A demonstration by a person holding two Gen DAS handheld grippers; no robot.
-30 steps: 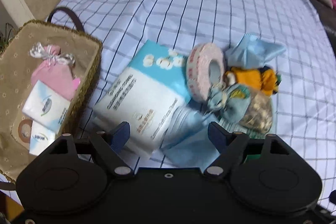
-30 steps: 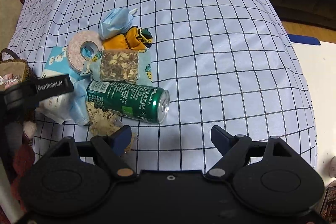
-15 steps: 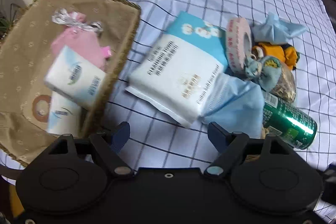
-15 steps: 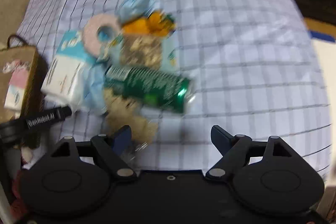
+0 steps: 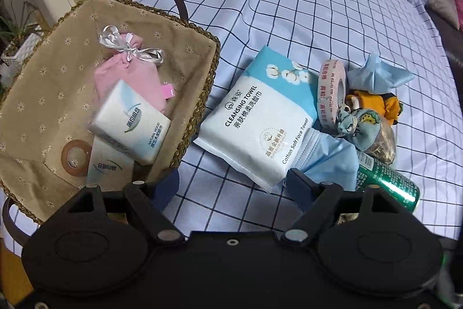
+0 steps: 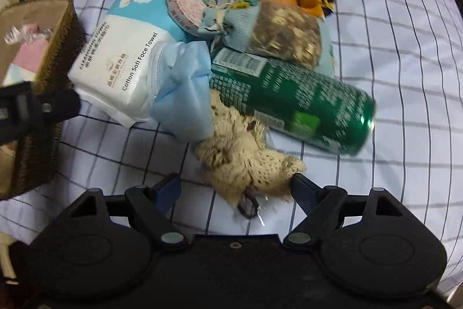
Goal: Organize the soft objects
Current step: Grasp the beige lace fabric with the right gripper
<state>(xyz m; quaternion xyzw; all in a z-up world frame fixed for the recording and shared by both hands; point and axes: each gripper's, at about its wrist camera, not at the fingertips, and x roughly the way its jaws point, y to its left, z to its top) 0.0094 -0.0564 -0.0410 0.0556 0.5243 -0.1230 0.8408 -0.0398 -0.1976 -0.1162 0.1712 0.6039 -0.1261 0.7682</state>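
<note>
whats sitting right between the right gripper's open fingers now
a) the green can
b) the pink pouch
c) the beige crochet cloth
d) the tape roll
c: the right gripper is open over the beige crochet cloth, which lies between its fingers, while the green can lies farther ahead.

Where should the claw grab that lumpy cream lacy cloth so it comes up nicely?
Probably the bunched near end of the crumpled cream crochet cloth, coming from straight above. It lies between the open right claw's fingers already. Its far end tucks against the lying green drink can and blue face mask, so gripping there risks dragging those too.
</note>
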